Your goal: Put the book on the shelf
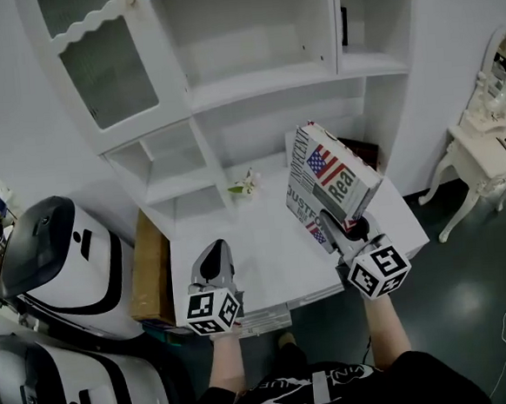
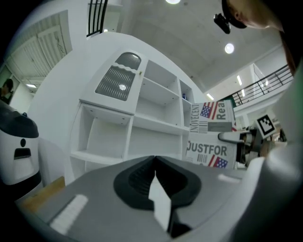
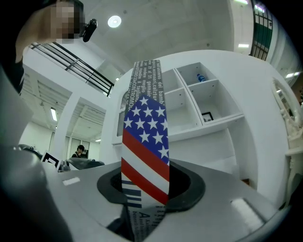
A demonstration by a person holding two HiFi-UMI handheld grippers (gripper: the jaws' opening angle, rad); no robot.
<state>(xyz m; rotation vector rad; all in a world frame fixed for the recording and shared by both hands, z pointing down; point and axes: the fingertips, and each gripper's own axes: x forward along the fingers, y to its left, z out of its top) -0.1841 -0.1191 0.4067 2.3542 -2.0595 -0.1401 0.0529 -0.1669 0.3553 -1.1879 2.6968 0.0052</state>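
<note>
Pinching the book (image 1: pixel 334 175) by its bottom edge with the right hand-held gripper (image 1: pixel 335 227), up above the bench (image 1: pixel 264 231), near the shelf (image 1: pixel 261 83). Left hand-held gripper (image 1: pixel 213 254) closed on nothing. Looks stiff, big and maybe heavy, so best squeezed tight.

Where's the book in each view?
Head view: book right of centre, tilted above the desk.
Left gripper view: right of middle.
Right gripper view: dead centre, edge-on.
Shared landmark: white shelf behind it.

The book (image 1: pixel 334 177) has a smooth printed paper cover; the shelf (image 1: pixel 261 87) looks like matt white-painted wood.
</note>
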